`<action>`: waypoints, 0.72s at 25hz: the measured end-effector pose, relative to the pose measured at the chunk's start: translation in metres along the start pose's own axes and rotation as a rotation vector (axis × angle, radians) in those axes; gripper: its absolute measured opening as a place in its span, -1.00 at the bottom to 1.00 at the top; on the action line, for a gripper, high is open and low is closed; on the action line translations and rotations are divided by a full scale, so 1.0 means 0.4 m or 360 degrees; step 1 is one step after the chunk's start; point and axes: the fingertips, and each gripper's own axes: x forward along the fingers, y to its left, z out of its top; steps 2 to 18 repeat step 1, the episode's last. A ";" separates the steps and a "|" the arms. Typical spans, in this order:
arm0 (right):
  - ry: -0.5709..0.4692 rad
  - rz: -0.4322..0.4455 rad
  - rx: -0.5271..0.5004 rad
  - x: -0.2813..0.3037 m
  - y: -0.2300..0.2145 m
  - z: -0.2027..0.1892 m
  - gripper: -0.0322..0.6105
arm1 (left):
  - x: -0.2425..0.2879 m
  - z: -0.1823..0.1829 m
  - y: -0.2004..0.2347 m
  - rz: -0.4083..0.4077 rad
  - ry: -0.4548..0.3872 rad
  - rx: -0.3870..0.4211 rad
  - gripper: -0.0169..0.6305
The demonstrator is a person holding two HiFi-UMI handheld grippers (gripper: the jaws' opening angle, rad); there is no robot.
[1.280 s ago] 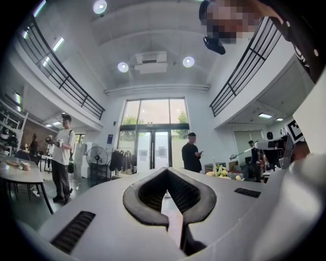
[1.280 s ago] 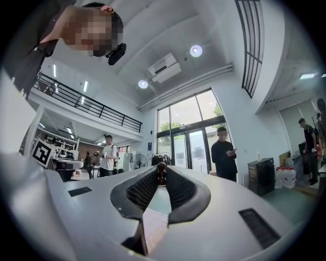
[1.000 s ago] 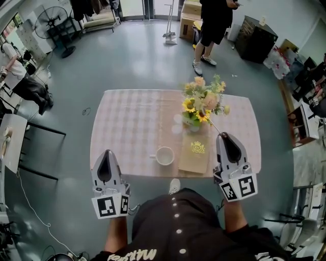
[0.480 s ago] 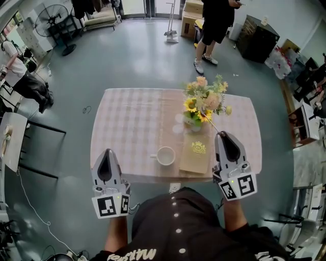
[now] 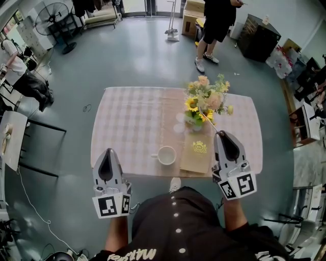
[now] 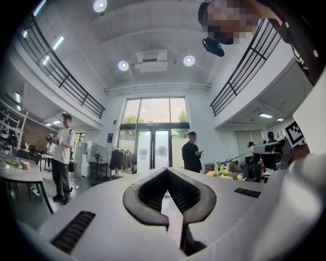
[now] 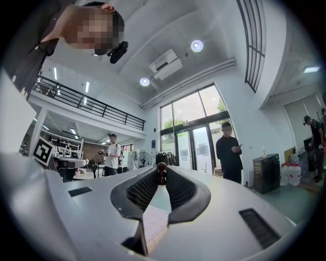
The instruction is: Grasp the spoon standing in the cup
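A white cup stands on the checkered table near its front edge, handle to the left, and nothing shows inside it. My right gripper hovers over the table's right front part, shut on a thin spoon that slants away toward the flowers. In the right gripper view a small dark piece of the spoon sits pinched between the jaw tips of the right gripper. My left gripper hangs at the table's front left edge. Its tips meet with nothing between them.
A vase of flowers stands mid-right on the table, with a tan card bearing a gold emblem in front of it. A person in black stands beyond the table. A fan and a dark cabinet stand further off.
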 end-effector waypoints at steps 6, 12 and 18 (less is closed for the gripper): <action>0.0001 0.0001 0.0000 0.002 0.002 0.000 -0.76 | 0.000 0.001 0.002 0.0000 0.0000 0.0000 -0.92; 0.0001 0.0001 0.0000 0.002 0.002 0.000 -0.76 | 0.000 0.001 0.002 0.0000 0.0000 0.0000 -0.92; 0.0001 0.0001 0.0000 0.002 0.002 0.000 -0.76 | 0.000 0.001 0.002 0.0000 0.0000 0.0000 -0.92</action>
